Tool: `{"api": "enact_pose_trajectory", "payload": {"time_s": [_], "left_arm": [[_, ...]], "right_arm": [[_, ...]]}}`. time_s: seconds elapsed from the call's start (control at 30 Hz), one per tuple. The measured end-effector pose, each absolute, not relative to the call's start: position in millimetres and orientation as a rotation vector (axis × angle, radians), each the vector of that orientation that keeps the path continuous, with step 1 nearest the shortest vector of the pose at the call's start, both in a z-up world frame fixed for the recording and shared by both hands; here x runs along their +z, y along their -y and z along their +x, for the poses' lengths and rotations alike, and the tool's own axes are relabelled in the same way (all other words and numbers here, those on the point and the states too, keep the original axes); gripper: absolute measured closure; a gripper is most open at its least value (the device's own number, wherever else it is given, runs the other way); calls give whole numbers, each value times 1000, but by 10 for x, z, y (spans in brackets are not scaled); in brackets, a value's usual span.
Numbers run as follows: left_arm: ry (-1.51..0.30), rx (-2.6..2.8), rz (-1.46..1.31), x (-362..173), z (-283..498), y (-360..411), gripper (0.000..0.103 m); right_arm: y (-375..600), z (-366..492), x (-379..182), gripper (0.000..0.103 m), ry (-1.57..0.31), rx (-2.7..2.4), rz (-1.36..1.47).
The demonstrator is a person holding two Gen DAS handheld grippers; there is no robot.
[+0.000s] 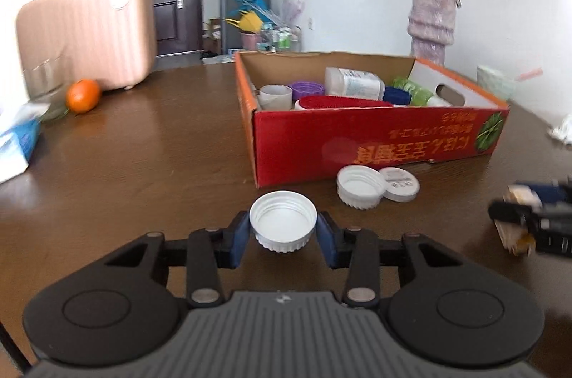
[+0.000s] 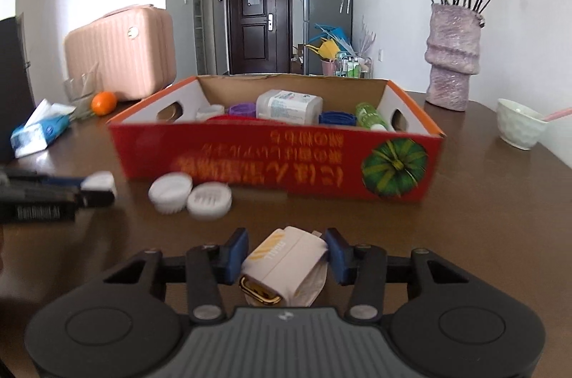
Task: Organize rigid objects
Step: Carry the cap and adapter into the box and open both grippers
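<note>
The left gripper (image 1: 282, 228) is pinching a white plastic cap (image 1: 283, 220) by its ridged sides, open side up. The right gripper (image 2: 287, 254) is pinching a small cream-coloured box (image 2: 282, 262) with a shiny gold fitting at its near end; what looks like a pale wrapper is showing under it. Both are sitting low, just over the dark wooden table (image 1: 143, 156), on the near side of a red cardboard box (image 1: 375, 142).

That red box, open at the top, is already holding a clear cup, a purple cup, a white bottle, a blue cap and a green bottle. Two more white lids (image 1: 377, 187), round and ribbed, are lying touching each other just in front of its near wall.

To do this step well, each hand is probably best lifting high enough to clear the cardboard rim, then releasing over a free gap so nothing tips. The smooth, rigid cap may slip if tilted.
</note>
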State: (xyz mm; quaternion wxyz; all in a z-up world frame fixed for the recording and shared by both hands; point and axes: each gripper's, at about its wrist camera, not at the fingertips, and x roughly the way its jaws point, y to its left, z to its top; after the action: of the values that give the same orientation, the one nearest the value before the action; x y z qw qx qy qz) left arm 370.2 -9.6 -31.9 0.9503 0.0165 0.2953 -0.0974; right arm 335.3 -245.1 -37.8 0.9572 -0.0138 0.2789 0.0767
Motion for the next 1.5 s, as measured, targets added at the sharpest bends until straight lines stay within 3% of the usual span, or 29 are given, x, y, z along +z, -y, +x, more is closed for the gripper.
{"api": "enact_pose_trajectory", "payload": {"time_s": [0.47,0.83,1.13,1.5], "left_arm": [[-543,-183,35,-60,2752,142,62],[-534,-168,12,48,2621,135,62],[-502,-304,-12,372,3323,171,62],[-618,-284,49,324,4928,285,62]], "right_arm": [[2428,2537,-196,57,-507,183,-42],[2541,2459,-63,57,-474,182,-31],[2744,3006,236,57,-413,176,-22],[2895,4813,479,57,-532,241,25]]}}
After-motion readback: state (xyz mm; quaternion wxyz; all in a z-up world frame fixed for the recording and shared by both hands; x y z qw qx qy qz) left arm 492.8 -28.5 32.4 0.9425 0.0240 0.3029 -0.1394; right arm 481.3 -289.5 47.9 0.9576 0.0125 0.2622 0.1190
